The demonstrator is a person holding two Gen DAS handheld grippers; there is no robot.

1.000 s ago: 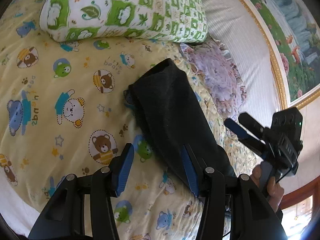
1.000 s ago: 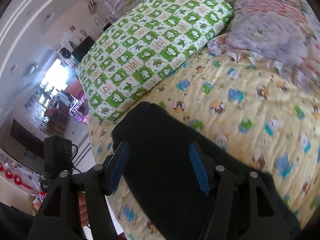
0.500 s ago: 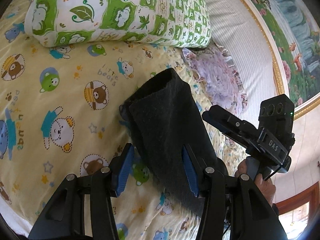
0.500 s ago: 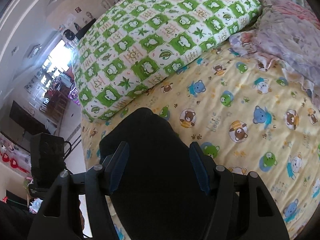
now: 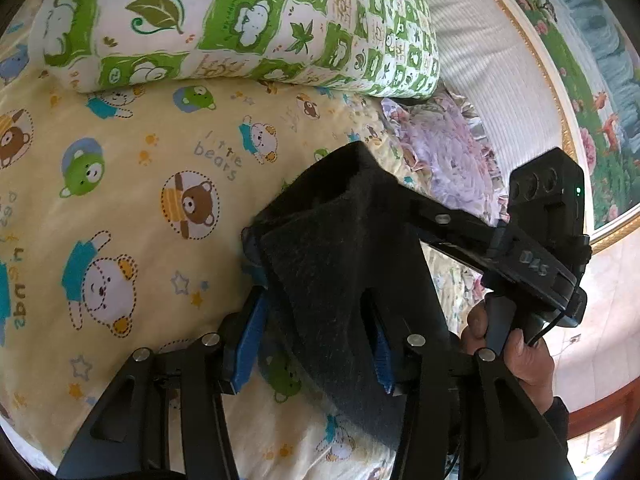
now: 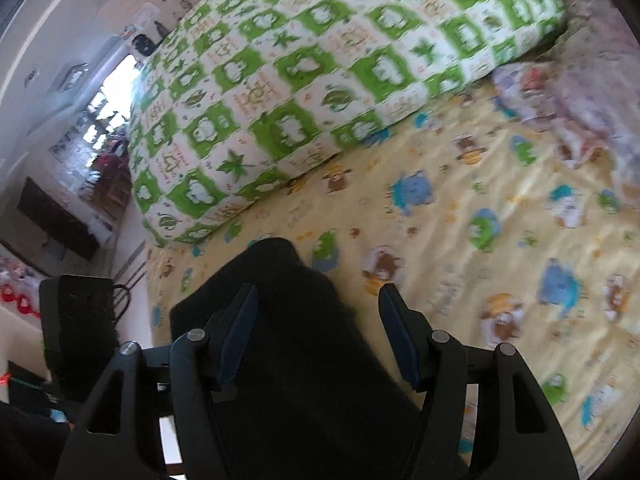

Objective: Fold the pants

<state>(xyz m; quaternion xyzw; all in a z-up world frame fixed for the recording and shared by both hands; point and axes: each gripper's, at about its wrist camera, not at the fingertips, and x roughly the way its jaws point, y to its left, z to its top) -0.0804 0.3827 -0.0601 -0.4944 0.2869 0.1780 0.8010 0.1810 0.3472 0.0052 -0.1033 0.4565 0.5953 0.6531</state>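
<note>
A bed [image 5: 132, 208] with a yellow bear-print sheet carries a green-checked pillow [image 5: 248, 24] at 12 o'clock and black pants [image 5: 344, 280] at 5 o'clock. The left tool [image 5: 312, 344] has just been closing, its blue pads astride the pants' edge, fabric between them, but no clamp can be told. The right tool [image 6: 316, 336], also just closing, stands open over the pants' dark fabric.

Bright daylight all round, blown out at the window [image 6: 116, 80] far left. Sharp in the left view, smeary motion blur across the pillow [image 6: 320, 80] in the right. Heavy fisheye bending, dark corners.
</note>
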